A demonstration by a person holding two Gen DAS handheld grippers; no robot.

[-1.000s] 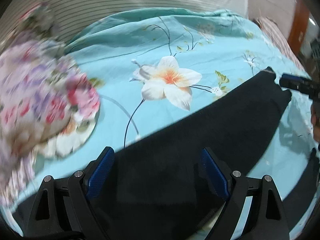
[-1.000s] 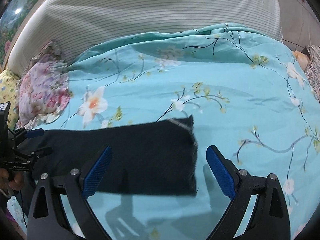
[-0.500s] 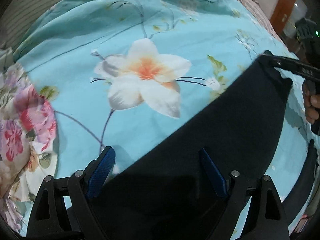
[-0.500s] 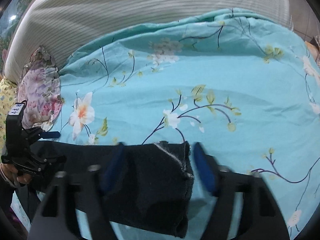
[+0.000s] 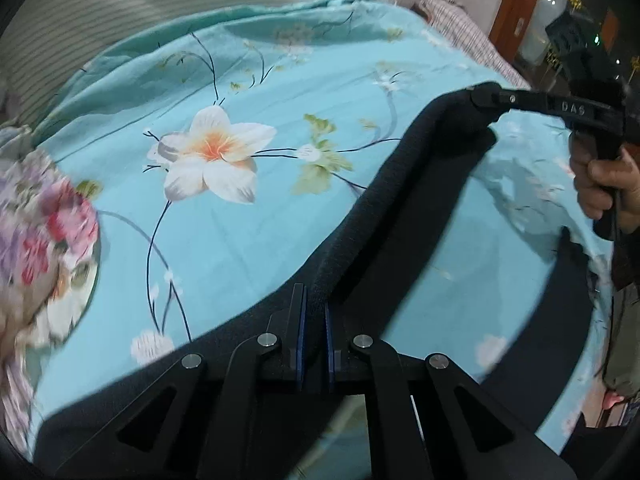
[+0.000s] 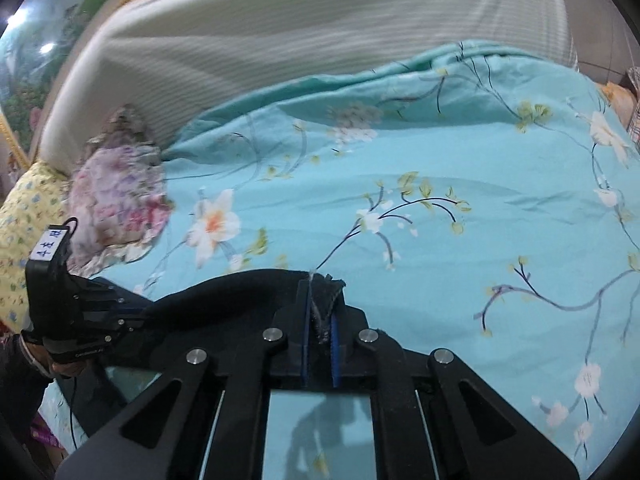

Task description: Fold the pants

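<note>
Early stage: left claw (image 5: 313,334) & right claw (image 6: 320,330) both clamped tight on dark pants (image 5: 404,208), lifted edge above floral bed (image 5: 260,220); fold-over, smoothing prob. left.

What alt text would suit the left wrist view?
The left gripper is shut on the edge of dark pants, stretched to the right gripper, above a turquoise floral bedspread.

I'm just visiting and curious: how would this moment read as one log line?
left gripper: shut on pants | right gripper: shut on pants hem | pants stretched above floral bedspread
</note>
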